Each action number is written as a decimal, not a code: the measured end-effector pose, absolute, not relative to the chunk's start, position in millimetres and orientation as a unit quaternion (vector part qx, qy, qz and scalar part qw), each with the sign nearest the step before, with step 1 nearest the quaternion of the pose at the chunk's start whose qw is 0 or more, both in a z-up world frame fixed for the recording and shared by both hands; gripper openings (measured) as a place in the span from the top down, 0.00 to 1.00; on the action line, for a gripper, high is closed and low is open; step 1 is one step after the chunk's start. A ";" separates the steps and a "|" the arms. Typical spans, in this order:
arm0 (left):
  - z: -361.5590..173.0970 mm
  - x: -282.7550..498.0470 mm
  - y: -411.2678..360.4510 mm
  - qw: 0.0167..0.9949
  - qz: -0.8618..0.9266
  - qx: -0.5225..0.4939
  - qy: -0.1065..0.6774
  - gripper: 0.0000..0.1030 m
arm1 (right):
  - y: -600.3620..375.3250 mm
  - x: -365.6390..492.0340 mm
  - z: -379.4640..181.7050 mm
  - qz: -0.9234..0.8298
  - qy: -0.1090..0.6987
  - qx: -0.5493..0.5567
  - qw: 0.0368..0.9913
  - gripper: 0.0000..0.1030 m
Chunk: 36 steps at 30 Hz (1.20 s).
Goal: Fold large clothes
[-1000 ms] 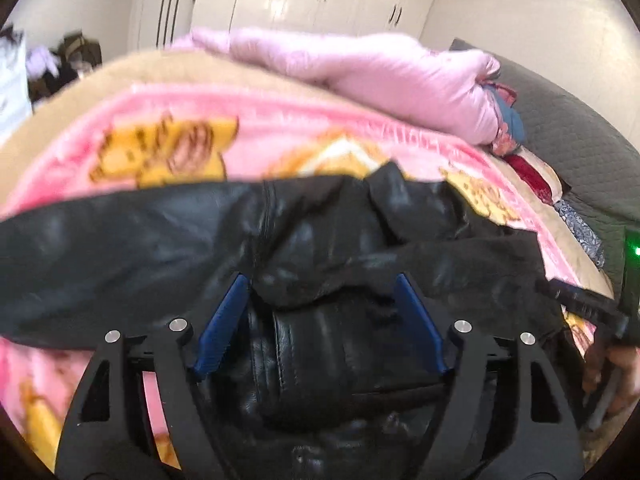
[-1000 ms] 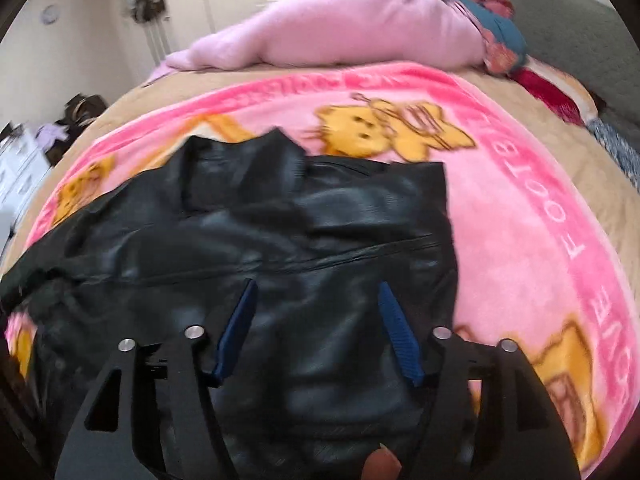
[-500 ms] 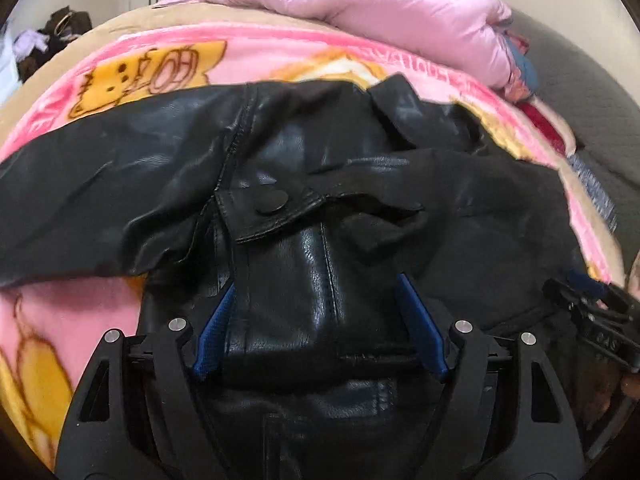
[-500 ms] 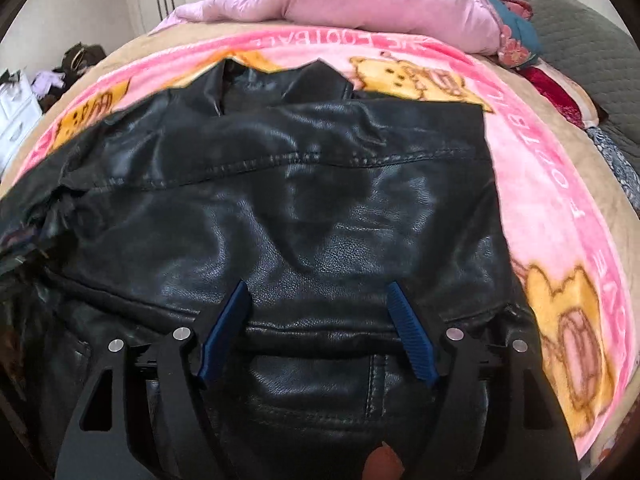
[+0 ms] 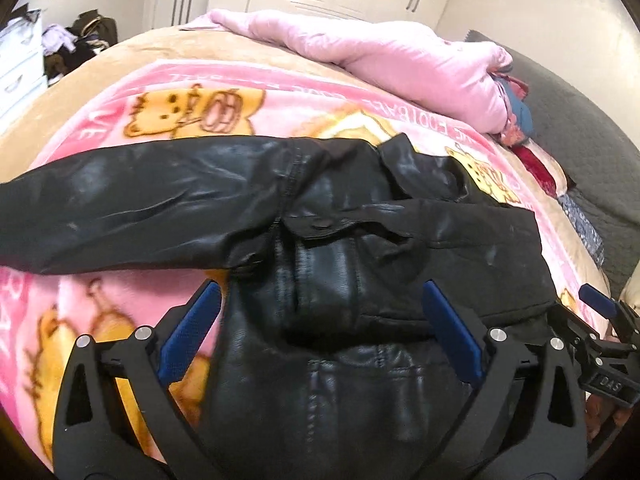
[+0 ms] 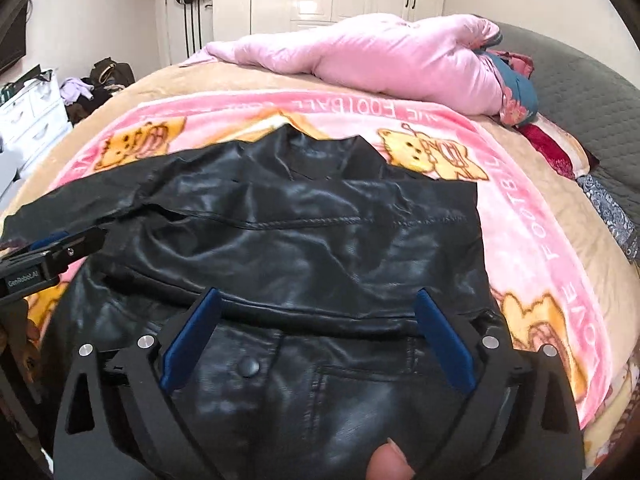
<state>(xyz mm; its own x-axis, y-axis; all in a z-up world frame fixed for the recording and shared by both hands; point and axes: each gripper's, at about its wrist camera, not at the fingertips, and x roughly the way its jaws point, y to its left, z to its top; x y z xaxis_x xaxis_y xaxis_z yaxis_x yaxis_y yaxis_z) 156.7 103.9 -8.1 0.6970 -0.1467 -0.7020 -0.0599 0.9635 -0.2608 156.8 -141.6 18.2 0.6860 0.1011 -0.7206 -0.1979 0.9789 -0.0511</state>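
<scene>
My black leather jacket (image 6: 312,240) lies spread over the middle of the pink cartoon blanket (image 6: 532,248) on the bed, glossy and creased. One sleeve (image 5: 132,200) stretches to the left edge of the left view; a snap pocket flap (image 5: 320,226) sits mid-frame. I see the left hand-held gripper (image 5: 320,332) and right hand-held gripper (image 6: 316,336) both released, jaws just widened, pads clear of the leather below. A pink duvet (image 6: 380,56) is bunched across the top.

Bed (image 6: 256,80) under pink cartoon blanket (image 6: 532,248), black leather jacket (image 6: 320,240) spread on it, pink quilt (image 6: 380,56) behind
</scene>
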 end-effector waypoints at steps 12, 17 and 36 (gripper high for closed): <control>4.7 133.5 153.3 0.921 0.028 -0.138 0.364 0.09 | -94.7 144.3 39.1 0.100 0.362 -0.085 0.923 0.05; 4.6 128.7 176.8 0.920 0.054 -0.139 0.363 0.09 | -66.3 144.1 47.1 0.120 0.351 -0.096 0.924 0.05; -19.2 121.7 257.7 0.903 0.133 -0.166 0.374 0.09 | 38.4 151.5 32.9 0.187 0.342 -0.158 0.907 0.04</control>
